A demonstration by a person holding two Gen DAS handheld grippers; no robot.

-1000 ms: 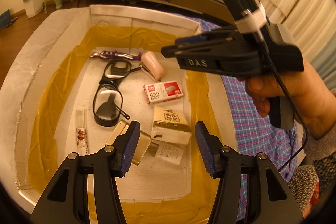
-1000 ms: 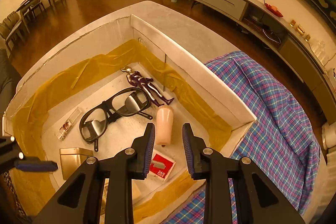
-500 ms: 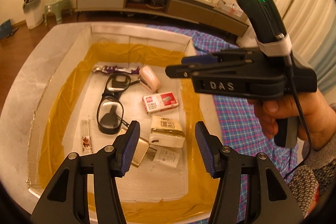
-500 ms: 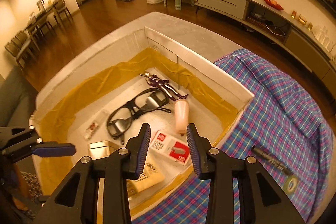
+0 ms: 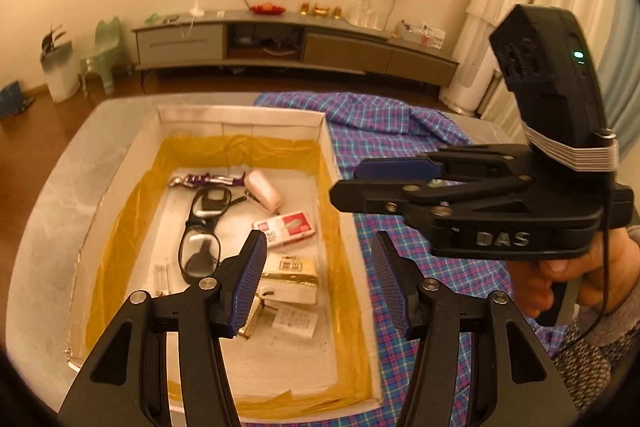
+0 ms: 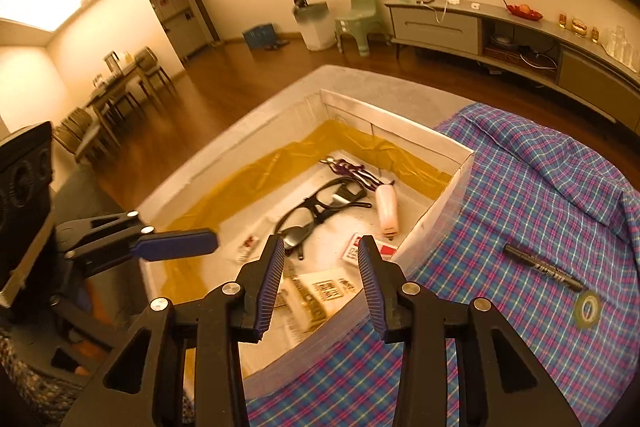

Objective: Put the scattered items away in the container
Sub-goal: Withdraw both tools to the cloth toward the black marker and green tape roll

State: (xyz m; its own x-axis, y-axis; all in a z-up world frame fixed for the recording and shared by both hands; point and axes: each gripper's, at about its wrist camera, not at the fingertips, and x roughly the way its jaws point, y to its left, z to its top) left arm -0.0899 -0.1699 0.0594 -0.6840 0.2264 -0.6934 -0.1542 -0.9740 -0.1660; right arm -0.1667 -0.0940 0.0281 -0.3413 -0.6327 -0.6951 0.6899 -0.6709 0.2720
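The white box (image 6: 424, 137), lined with yellow film, sits on the grey table (image 6: 256, 115) with its right wall against the plaid cloth (image 6: 540, 187). On its floor, toward the far end, lie the purple figure (image 6: 352, 169) and, just beside it, the pink stapler (image 6: 387, 209); the black glasses (image 6: 320, 213) stretch along the middle, a red-and-white staple box (image 5: 286, 227) lies nearer the right wall, and a gold-wrapped packet (image 5: 292, 277) with a paper leaflet (image 5: 296, 319) lies toward the near end. A small clear tube (image 6: 248, 247) rests by the left wall. Outside the box, on the cloth near the table's right edge, a black marker (image 6: 540, 267) lies at a slant, and a small roll of tape (image 6: 588, 307) sits just beside its near tip; both are well apart from the box. My right gripper (image 6: 322, 279) hangs over the box's near right corner, its jaws partly apart and opening, with nothing between them. My left gripper (image 5: 318, 279) hovers over the near end of the box, jaws wide apart and holding nothing. My right hand (image 5: 576, 275) wraps the handle of its gripper over the cloth.
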